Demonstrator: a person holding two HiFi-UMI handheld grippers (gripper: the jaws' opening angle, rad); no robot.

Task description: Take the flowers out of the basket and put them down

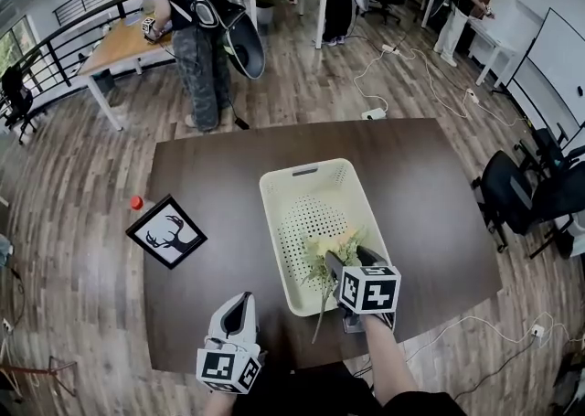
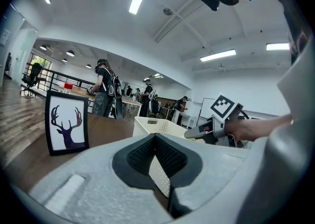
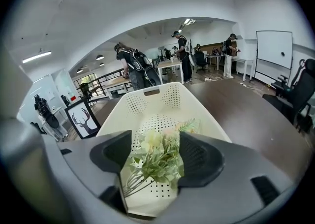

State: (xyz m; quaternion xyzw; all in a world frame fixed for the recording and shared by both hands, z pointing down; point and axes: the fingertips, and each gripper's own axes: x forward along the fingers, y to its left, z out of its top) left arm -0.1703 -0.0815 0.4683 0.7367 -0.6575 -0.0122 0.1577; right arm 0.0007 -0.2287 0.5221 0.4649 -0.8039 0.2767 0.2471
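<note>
At the basket's (image 1: 274, 213) near end, the flowers (image 1: 331, 250) lie between the right gripper's (image 3: 157, 153) parted, unpinching jaws. Best to close low on the stems, then lift clear of the rim. Left of the basket, the left gripper (image 2: 156, 139) is clenched, empty.

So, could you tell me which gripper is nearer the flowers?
Right. The right gripper has its open jaws around the flowers at the basket's near end. The left gripper is apart from them, off to the basket's left.
</note>
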